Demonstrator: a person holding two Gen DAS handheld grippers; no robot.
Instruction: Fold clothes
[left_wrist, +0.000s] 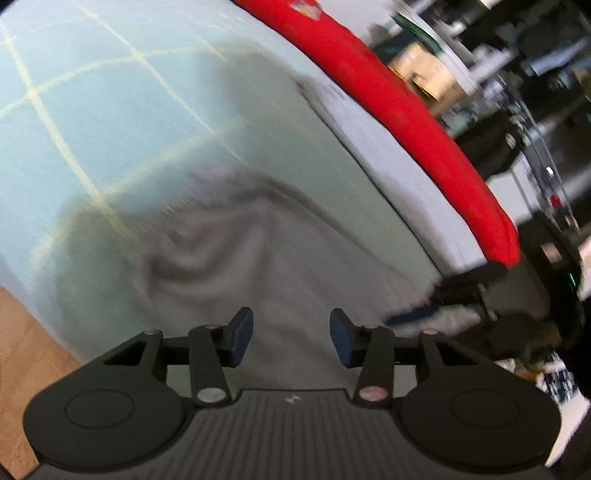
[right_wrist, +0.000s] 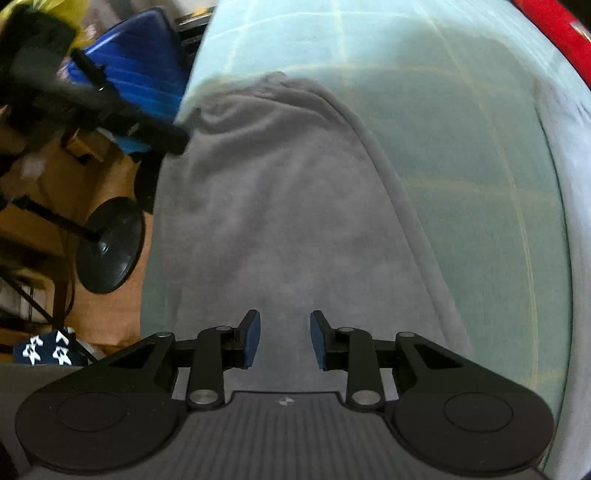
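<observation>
Grey garment (right_wrist: 280, 206) lies on light-blue bed cover (right_wrist: 461, 155); soft, limp, light. Left gripper (left_wrist: 291, 338) and right gripper (right_wrist: 285, 339) spread, empty. Advised hold: rumpled edge, 11 o'clock, right view.

The pale blue checked bed surface (right_wrist: 424, 110) lies bare right of and beyond the flat grey fleece garment (right_wrist: 280, 206). A long red cushion (left_wrist: 399, 96) bounds the far edge. Left of the bed, a round black stand base (right_wrist: 110, 251) and a blue ribbed chair (right_wrist: 144, 62) occupy the floor.
</observation>
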